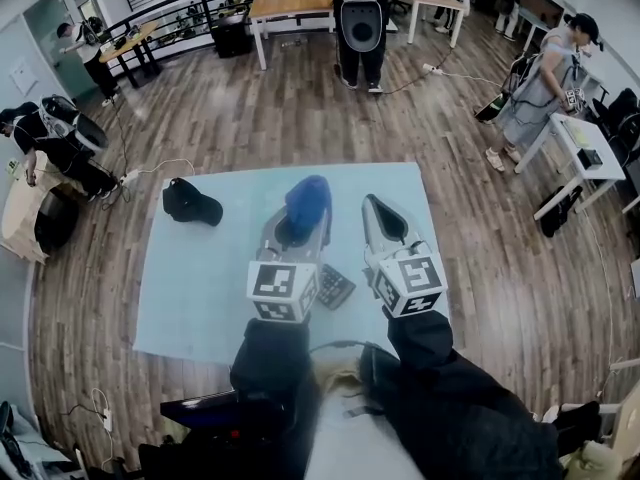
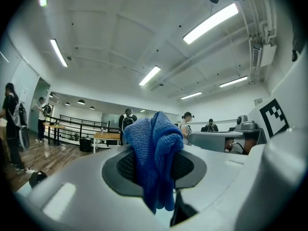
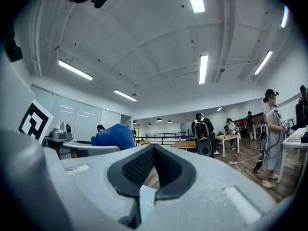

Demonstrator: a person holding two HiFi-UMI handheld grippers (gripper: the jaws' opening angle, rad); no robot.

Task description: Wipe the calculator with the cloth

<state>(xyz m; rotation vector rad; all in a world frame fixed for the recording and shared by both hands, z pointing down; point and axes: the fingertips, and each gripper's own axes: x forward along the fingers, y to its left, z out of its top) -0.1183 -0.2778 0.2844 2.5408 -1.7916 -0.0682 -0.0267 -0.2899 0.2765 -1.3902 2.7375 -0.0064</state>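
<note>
While the left claw (image 1: 300,218) is pinching the blue cloth (image 1: 308,203), it's held up over the middle of the tabletop (image 1: 200,288). In the left gripper view the cloth (image 2: 154,148) is bunched between the pads and flops out past the tips of the claw (image 2: 156,165).

The right claw (image 1: 383,218) sits just beside it, toward the right edge. Its jaws are pressed together at the tips, and in the right gripper view only a sliver of pale tabletop shows through the slit lower down in the claw (image 3: 153,165). From that view you can also see the cloth (image 3: 113,136) off to the left.

The calculator (image 1: 335,286) lies flat between the two grippers, close to the near edge and turned at an angle. Its left end is tucked under the left gripper's marker cube, so only part of the keypad shows.

A black cap (image 1: 190,201) sits near the far left corner, well apart from the calculator. The left half of the tabletop is otherwise bare light blue, so there's plenty of room on that side. It's tighter on the right, where the right claw is close to that edge.
</note>
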